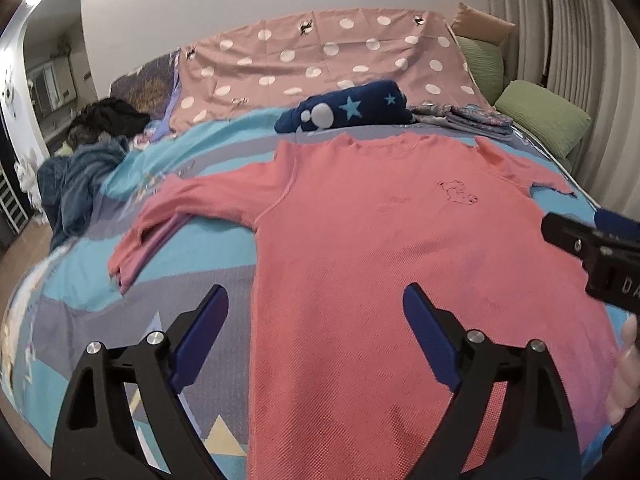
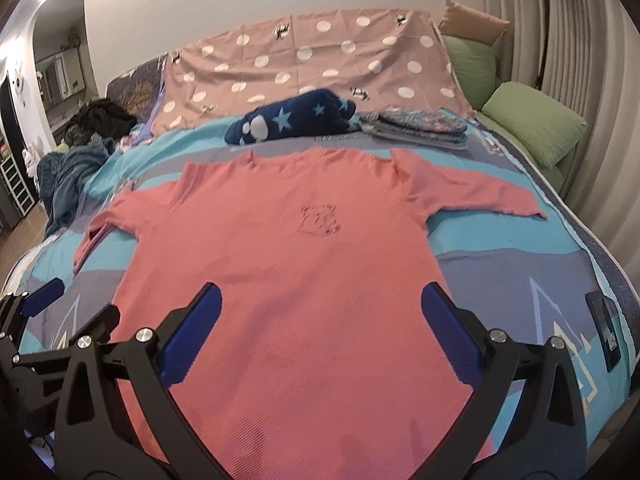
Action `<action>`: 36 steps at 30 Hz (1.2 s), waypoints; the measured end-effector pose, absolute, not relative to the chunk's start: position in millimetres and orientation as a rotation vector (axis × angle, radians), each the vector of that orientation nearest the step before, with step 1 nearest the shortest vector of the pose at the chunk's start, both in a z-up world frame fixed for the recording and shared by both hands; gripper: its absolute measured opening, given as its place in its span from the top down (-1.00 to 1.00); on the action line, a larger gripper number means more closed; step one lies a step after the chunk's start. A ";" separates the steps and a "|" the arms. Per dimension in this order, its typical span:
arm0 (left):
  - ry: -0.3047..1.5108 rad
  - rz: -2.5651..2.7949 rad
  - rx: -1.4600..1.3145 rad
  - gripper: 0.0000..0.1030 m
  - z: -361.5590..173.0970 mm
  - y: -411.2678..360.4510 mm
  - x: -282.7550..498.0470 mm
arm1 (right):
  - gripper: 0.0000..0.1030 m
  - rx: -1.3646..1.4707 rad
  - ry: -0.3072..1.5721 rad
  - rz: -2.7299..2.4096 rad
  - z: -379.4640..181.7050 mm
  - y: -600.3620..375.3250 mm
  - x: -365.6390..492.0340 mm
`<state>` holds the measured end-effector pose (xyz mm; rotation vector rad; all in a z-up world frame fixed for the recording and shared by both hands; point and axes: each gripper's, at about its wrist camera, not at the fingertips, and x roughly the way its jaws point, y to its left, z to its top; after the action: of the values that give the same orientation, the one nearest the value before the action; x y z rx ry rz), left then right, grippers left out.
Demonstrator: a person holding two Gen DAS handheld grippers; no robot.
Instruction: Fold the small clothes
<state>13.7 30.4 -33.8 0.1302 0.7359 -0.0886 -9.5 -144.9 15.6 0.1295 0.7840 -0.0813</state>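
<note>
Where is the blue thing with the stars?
In both views the blue starry bundle lies on the bed just beyond the pink shirt, with folded clothes to its right.

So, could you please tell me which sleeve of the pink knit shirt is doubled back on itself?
The sleeve on the picture's left: its cuff end is folded under, while the other sleeve lies straight.

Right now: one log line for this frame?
stage: pre-fold | pink shirt: flat on bed, unfolded | left gripper: open, empty | right gripper: open, empty

Home bedroom: bed [image 2: 500, 264] w/ patterned cover, green pillows [image 2: 536, 124], clothes heap [image 1: 108, 116].
</note>
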 end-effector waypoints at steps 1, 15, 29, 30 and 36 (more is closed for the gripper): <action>0.740 -0.083 0.124 -0.74 -35.2 33.1 14.5 | -0.96 0.132 0.797 -0.075 14.0 -142.7 -7.9; 0.728 0.004 0.098 -0.74 -40.3 67.0 23.9 | -0.96 0.073 0.851 0.007 5.0 -100.1 10.5; 0.766 -0.001 0.026 -0.74 -55.5 99.8 46.7 | -0.96 0.022 0.877 0.041 -6.8 -81.8 31.8; 0.767 -0.003 0.012 -0.74 -55.9 103.7 48.8 | -0.96 0.019 0.873 0.041 -7.1 -82.1 33.0; 0.748 0.024 -0.209 -0.43 -56.2 166.1 72.8 | -0.96 0.010 0.845 0.008 -8.7 -91.8 45.0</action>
<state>72.8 166.1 -56.2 -0.2086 0.7475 0.0237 45.0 -91.8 -8.7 0.0099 0.8451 0.0084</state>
